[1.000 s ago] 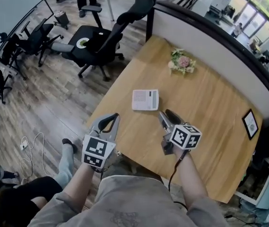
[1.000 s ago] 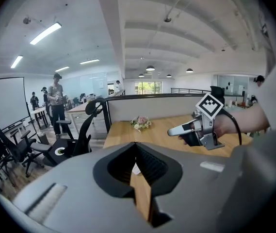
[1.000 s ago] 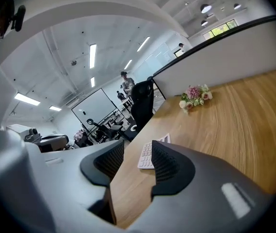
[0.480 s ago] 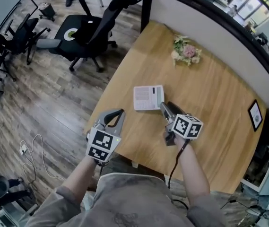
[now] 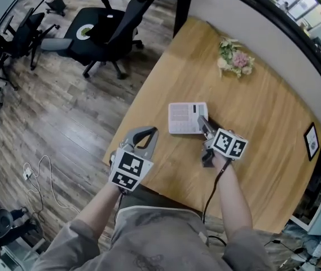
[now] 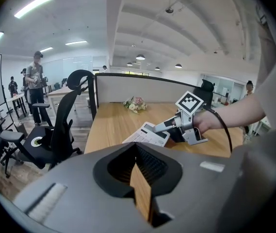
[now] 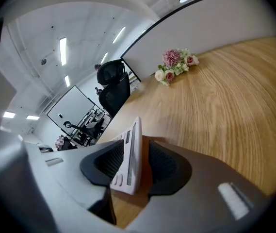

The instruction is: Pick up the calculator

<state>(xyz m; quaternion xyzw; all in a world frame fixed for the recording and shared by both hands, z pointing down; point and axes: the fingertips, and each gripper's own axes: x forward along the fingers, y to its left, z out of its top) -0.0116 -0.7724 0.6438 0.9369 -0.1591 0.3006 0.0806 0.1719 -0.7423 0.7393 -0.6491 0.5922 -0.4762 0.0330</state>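
Observation:
The white calculator (image 5: 181, 118) lies on the wooden desk (image 5: 262, 100), near its left side. My right gripper (image 5: 201, 121) is at the calculator's right edge. In the right gripper view the calculator's edge (image 7: 130, 154) stands between the two dark pads (image 7: 109, 161), and a sliver of wood shows beside the right pad, so the jaws are around it and still open. My left gripper (image 5: 146, 132) hovers at the desk's near-left corner, shut and empty. The left gripper view shows the calculator (image 6: 147, 132) with the right gripper (image 6: 158, 127) on it.
A small bunch of flowers (image 5: 234, 58) lies at the desk's far side. A framed picture (image 5: 311, 141) sits at the right edge. A black office chair (image 5: 121, 21) stands on the wood floor beyond the desk's left corner. A partition wall runs behind the desk.
My right gripper has moved forward to the calculator and now has its right edge between the jaws. The left gripper has stayed near the desk corner. The head view has shifted a little.

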